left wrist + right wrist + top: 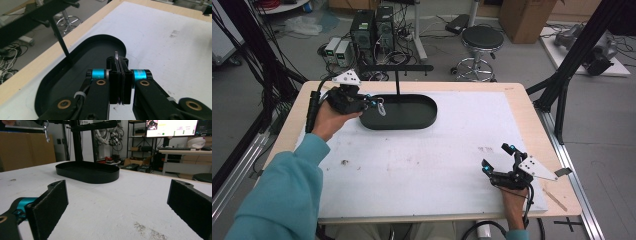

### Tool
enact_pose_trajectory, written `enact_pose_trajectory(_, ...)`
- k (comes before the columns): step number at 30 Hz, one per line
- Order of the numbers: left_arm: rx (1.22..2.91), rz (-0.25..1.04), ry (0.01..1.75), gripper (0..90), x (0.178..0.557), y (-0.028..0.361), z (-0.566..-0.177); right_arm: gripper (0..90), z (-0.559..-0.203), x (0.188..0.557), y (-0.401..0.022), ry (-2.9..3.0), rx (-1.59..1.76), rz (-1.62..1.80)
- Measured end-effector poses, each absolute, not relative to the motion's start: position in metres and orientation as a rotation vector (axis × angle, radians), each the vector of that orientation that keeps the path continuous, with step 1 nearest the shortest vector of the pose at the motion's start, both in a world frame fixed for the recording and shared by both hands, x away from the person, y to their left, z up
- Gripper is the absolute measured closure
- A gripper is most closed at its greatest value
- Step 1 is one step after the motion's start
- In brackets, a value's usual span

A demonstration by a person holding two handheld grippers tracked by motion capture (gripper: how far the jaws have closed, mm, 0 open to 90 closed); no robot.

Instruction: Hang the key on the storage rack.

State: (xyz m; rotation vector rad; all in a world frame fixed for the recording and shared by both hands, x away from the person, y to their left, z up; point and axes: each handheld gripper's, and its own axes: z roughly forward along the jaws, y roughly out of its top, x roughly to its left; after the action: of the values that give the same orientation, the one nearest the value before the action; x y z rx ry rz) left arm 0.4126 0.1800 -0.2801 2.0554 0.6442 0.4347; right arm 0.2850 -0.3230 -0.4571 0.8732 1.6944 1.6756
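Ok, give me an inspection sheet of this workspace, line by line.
Surface: wooden table under a white mat, scuffed and stained.
Job's things: black oval tray with upright stand; small metal clip held over the tray.
Clutter: nothing seen on the mat.
Grippers: left gripper shut on the clip; right gripper open, low over the mat.
Cables: one trails from each gripper; tangle on the floor.
Surroundings: stool, electronics boxes, cardboard box.

I see even, diffuse overhead light and soft shadows. The white mat (437,150) is bright without glare. My right gripper view blurs its near pads (51,202); the monitor (172,127) is overexposed.
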Motion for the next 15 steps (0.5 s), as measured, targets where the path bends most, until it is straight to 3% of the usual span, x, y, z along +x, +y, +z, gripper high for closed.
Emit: enact_pose_trajectory(15,2.112,0.481,0.626,88.3,0.448,0.166,-0.243,2.6,-0.457,0.285,-0.323,1.692,0.872,1.679)
